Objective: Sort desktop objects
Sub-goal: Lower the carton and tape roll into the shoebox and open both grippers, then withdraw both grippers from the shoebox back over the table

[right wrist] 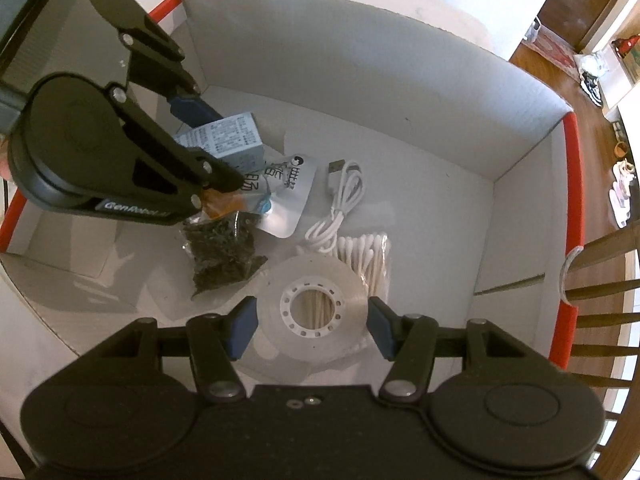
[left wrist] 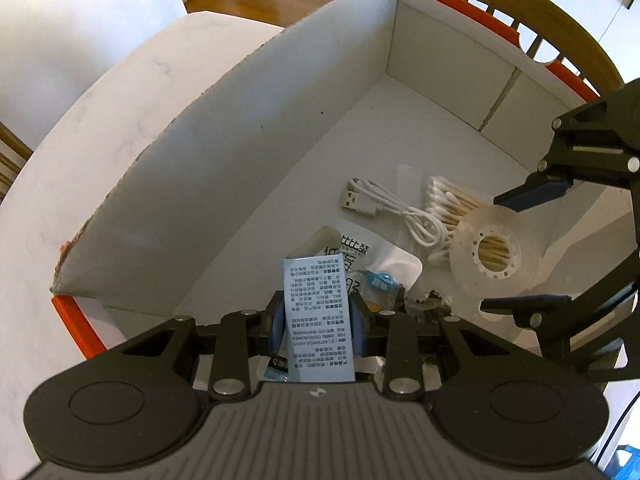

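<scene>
My left gripper (left wrist: 318, 322) is shut on a small light-blue carton (left wrist: 318, 320) with printed text and holds it over the near end of a big white box with an orange rim (left wrist: 280, 140). The right wrist view shows that gripper (right wrist: 218, 144) and carton (right wrist: 232, 140) at the upper left. My right gripper (right wrist: 312, 328) is open, its blue pads (right wrist: 242, 328) on either side of a clear tape roll (right wrist: 312, 308) that lies on a cotton swab bundle (right wrist: 368, 256). The left wrist view has it (left wrist: 510, 252) at the right, by the roll (left wrist: 486, 246).
In the box also lie a white USB cable (right wrist: 340, 204), a silver sachet (right wrist: 288, 196) and a bag of dark dried leaves (right wrist: 224, 252). The box stands on a white table (left wrist: 100, 120). A wooden chair (right wrist: 600, 320) stands just beyond the box's orange side.
</scene>
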`<state>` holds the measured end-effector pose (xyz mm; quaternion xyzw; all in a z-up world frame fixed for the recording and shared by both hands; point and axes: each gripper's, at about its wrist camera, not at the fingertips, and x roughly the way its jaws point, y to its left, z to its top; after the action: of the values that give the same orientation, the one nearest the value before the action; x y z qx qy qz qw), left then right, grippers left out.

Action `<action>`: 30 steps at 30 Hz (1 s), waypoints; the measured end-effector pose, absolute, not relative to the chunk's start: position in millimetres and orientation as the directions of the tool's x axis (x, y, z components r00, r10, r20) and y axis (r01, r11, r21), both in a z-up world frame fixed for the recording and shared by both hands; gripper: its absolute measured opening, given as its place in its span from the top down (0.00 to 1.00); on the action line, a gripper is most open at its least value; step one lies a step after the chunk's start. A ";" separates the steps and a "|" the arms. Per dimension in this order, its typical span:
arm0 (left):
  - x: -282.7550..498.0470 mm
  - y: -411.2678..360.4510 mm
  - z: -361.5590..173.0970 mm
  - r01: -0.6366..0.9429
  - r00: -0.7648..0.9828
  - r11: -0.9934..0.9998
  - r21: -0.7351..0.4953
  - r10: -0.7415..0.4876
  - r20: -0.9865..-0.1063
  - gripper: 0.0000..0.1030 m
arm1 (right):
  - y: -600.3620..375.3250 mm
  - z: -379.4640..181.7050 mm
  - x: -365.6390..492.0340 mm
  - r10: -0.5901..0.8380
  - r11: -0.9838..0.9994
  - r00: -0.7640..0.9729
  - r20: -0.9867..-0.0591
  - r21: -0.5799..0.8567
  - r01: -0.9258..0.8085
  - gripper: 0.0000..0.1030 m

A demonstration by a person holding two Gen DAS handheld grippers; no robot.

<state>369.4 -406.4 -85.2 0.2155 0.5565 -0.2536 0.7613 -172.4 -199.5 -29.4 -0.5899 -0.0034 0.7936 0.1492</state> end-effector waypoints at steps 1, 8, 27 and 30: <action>368.2 -406.3 -84.6 0.625 0.251 0.779 0.043 -0.149 -0.957 0.70 | -199.1 -29.1 -171.8 0.240 -0.955 -0.258 -0.936 -0.179 -0.238 0.39; 362.2 -402.8 -70.0 0.600 0.283 0.800 0.026 -0.181 -0.942 0.38 | -196.6 -21.7 -164.8 0.235 -0.948 -0.274 -0.933 -0.158 -0.275 0.33; 342.0 -394.8 -25.4 0.586 0.341 0.810 -0.003 -0.250 -0.906 0.37 | -216.3 17.2 -137.6 0.256 -0.948 -0.391 -0.884 -0.151 -0.279 0.21; 334.6 -391.0 -20.1 0.581 0.355 0.814 0.000 -0.253 -0.900 0.34 | -223.3 24.6 -133.1 0.264 -0.949 -0.407 -0.874 -0.160 -0.272 0.21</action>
<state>334.6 -391.0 -20.1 0.1618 0.5059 -0.2583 0.8070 -133.1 -223.3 24.6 -0.5205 0.0037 0.8388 0.1596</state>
